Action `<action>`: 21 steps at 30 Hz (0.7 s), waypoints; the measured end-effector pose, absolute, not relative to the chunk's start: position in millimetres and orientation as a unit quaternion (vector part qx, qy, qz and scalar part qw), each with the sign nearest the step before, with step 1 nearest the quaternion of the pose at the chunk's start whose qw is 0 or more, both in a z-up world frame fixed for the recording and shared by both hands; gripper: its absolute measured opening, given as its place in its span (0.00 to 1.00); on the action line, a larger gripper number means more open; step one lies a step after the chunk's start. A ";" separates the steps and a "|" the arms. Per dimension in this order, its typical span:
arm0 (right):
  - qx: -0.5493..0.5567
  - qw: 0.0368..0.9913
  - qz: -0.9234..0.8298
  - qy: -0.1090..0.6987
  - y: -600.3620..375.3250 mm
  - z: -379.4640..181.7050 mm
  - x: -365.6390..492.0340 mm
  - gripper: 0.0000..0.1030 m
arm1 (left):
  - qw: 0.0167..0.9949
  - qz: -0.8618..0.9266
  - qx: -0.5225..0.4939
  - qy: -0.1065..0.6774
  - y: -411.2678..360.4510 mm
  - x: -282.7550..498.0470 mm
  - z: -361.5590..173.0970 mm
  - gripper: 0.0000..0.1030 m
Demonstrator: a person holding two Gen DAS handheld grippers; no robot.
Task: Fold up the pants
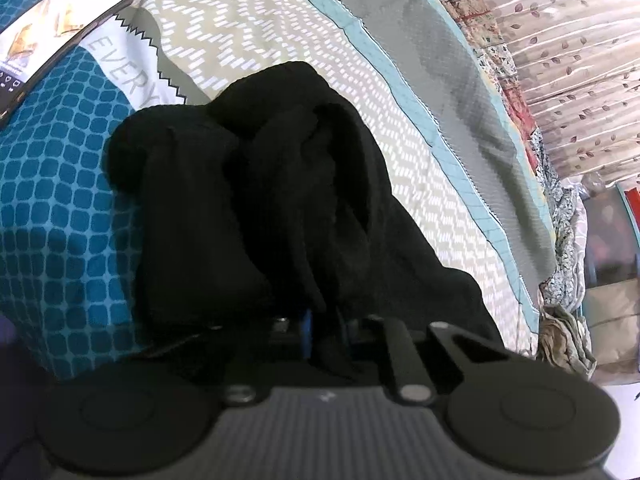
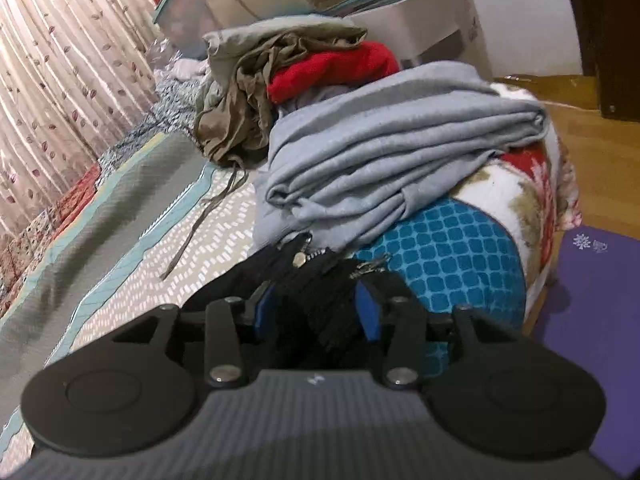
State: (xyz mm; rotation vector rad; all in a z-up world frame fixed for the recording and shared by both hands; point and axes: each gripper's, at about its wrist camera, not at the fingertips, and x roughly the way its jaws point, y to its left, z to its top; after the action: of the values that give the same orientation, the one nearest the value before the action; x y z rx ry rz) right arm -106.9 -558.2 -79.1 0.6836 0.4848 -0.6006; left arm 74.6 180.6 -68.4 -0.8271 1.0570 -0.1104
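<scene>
The black pants [image 1: 256, 184] lie bunched in a rumpled heap on the bed, stretching away from my left gripper [image 1: 326, 332]. Its blue-padded jaws are shut on a fold of the black cloth at the near end. In the right wrist view, my right gripper [image 2: 316, 304] is shut on another bunch of the black pants [image 2: 320, 312], near a metal zipper pull [image 2: 299, 259]. The blue pads [image 2: 368, 312] press the cloth from both sides. The pinched cloth hides the fingertips of both grippers.
The bedspread [image 1: 280, 32] has beige zigzag, grey and teal-check patches. A phone [image 1: 52, 24] lies at the far left. A folded grey garment [image 2: 400, 152] and a pile of olive and red clothes [image 2: 288, 72] sit ahead of the right gripper. A purple mat [image 2: 592, 320] lies on the floor.
</scene>
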 end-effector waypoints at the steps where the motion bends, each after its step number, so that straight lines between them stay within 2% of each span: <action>1: 0.308 0.875 -0.283 0.244 -557.5 -79.9 -104.4 0.43 | 0.782 -0.051 -0.381 0.490 179.9 74.9 -67.0 0.10; 2: 0.291 0.879 -0.281 0.253 -556.2 -79.7 -103.6 0.32 | 0.783 -0.052 -0.381 0.489 178.8 75.1 -64.7 0.10; 5: 0.285 0.887 -0.266 0.249 -556.8 -70.5 -109.8 0.20 | 0.788 -0.058 -0.379 0.482 178.1 74.0 -53.1 0.09; 11: 0.256 0.895 -0.317 0.182 -561.5 -30.3 -136.2 0.18 | 0.798 -0.073 -0.374 0.467 187.1 58.8 -27.0 0.09; 14: 0.234 0.887 -0.342 0.206 -567.1 -36.5 -134.3 0.19 | 0.797 -0.066 -0.346 0.491 181.0 52.9 -37.0 0.10; 16: 0.236 0.874 -0.341 0.252 -571.2 -51.6 -126.4 0.33 | 0.792 -0.042 -0.317 0.520 174.1 51.5 -53.5 0.17; 17: 0.236 0.867 -0.345 0.271 -571.0 -58.5 -123.3 0.43 | 0.789 -0.028 -0.303 0.534 170.6 50.4 -62.5 0.18; 18: 0.235 0.864 -0.353 0.273 -569.5 -61.0 -126.3 0.53 | 0.787 -0.026 -0.296 0.541 168.0 48.2 -68.4 0.24; 20: 0.240 0.865 -0.370 0.240 -564.4 -58.9 -136.7 0.61 | 0.786 -0.043 -0.291 0.544 165.1 42.3 -68.6 0.35; 21: 0.243 0.866 -0.372 0.228 -563.0 -56.8 -139.7 0.62 | 0.789 -0.053 -0.286 0.542 164.8 39.7 -64.6 0.44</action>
State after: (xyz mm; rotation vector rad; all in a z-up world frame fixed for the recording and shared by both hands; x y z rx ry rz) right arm -139.7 -563.0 -56.8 0.5085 0.4769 -0.7796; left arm 39.7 164.8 -64.6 -0.6153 1.1667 -0.1151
